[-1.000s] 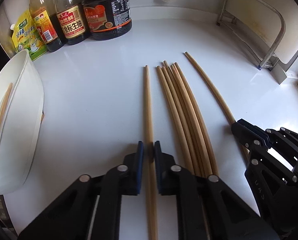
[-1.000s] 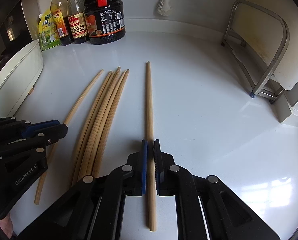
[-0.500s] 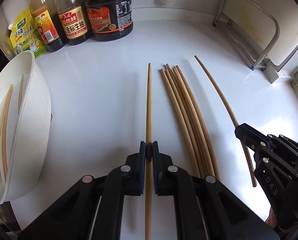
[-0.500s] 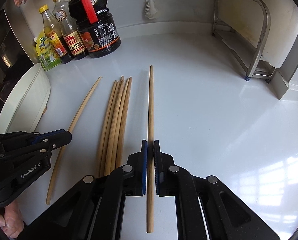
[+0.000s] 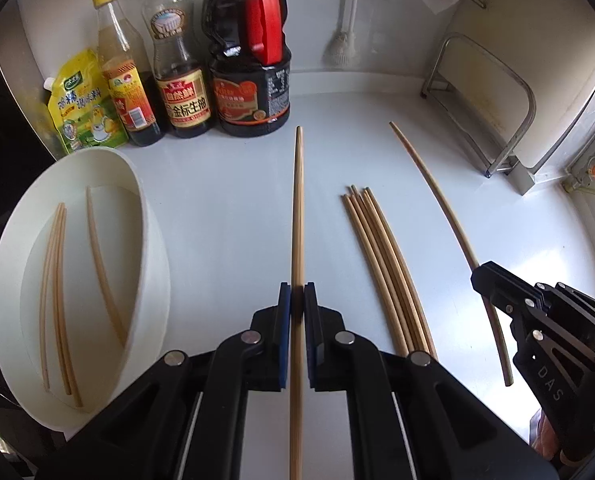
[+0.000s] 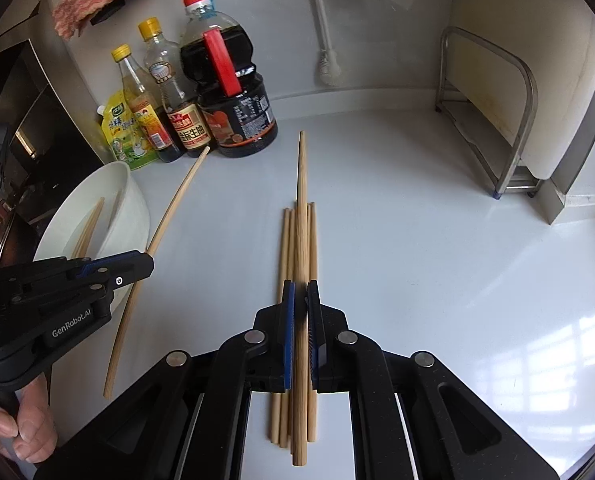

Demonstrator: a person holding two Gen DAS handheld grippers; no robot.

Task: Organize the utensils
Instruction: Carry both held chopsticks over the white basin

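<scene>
Fingers of both grippers are closed narrow, each pair pinching one chopstick along its length. Left gripper (image 5: 297, 300) holds the left chopstick (image 5: 297, 208) clear of the counter (image 5: 225, 216), pointing toward the bottles (image 5: 185, 92). Right gripper (image 6: 301, 296) holds the right chopstick (image 6: 302, 184), which in the right wrist view overlies the loose bundle (image 6: 283, 248); from the left wrist view it sits well right of that bundle, so it appears lifted above the counter.

Progress, as judged from the layout:
1. Done: three chopsticks (image 5: 57, 280) lie inside the white bowl (image 5: 153, 240), at the left edge of the counter.
2. In hand: two chopsticks, one per gripper, neither yet over the bowl.
3. Left: the bundle of about five chopsticks lies on the counter between the grippers, untouched.

Status: the task looks under half complete. The bowl is near the left gripper and well apart from the right one, so the left chopstick probably has the shorter transfer. The bundle likely needs several more picks.
</scene>
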